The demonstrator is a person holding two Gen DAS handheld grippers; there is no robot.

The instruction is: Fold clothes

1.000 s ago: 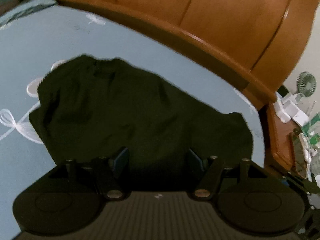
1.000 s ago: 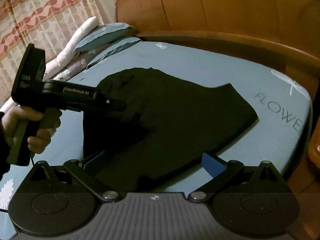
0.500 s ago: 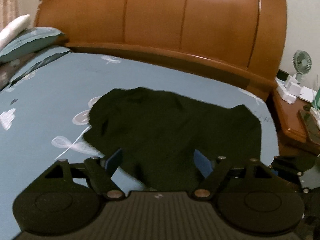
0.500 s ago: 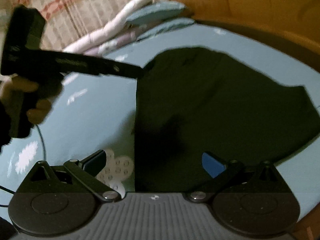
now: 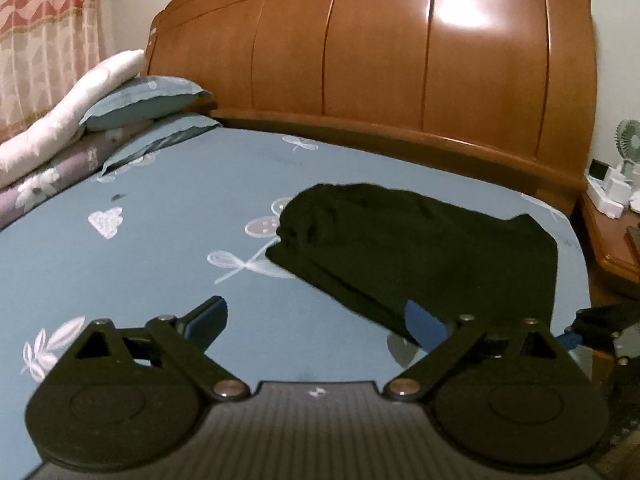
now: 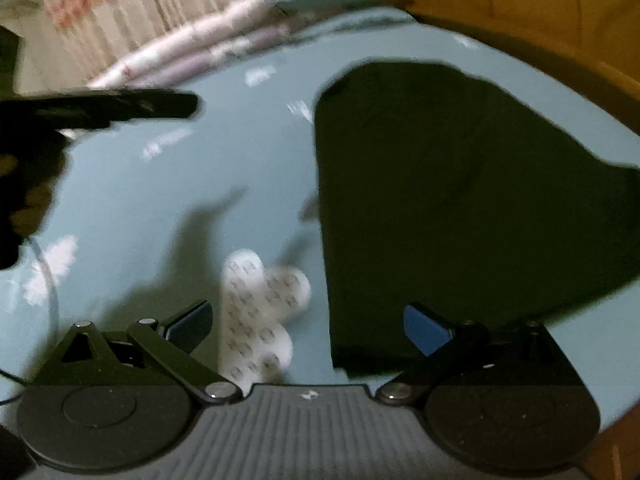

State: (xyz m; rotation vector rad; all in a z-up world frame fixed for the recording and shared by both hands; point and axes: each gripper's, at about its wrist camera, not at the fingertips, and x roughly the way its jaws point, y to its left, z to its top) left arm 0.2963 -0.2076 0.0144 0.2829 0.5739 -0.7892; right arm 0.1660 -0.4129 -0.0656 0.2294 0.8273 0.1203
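Dark garment lies folded into a flat, roughly rectangular bundle on the blue printed bedsheet, toward 2 o'clock in the left wrist view, its bunched end facing 10 o'clock. Left gripper hangs over bare sheet with its jaws spread wide and nothing between them; its right blue pad overlaps the near corner of the cloth in the picture, though contact cannot be judged. Right gripper likewise stands spread and empty above the sheet, a white flower print showing between its fingers, and the garment fills the frame from 12 to 3 o'clock. This view is blurred. At 9 o'clock there, the other tool's black body juts across.

Behind the cloth rises a wooden headboard. Stacked pillows and a rolled quilt sit at 10 o'clock, before a striped curtain. At 3 o'clock a bedside table carries a small fan and white boxes.
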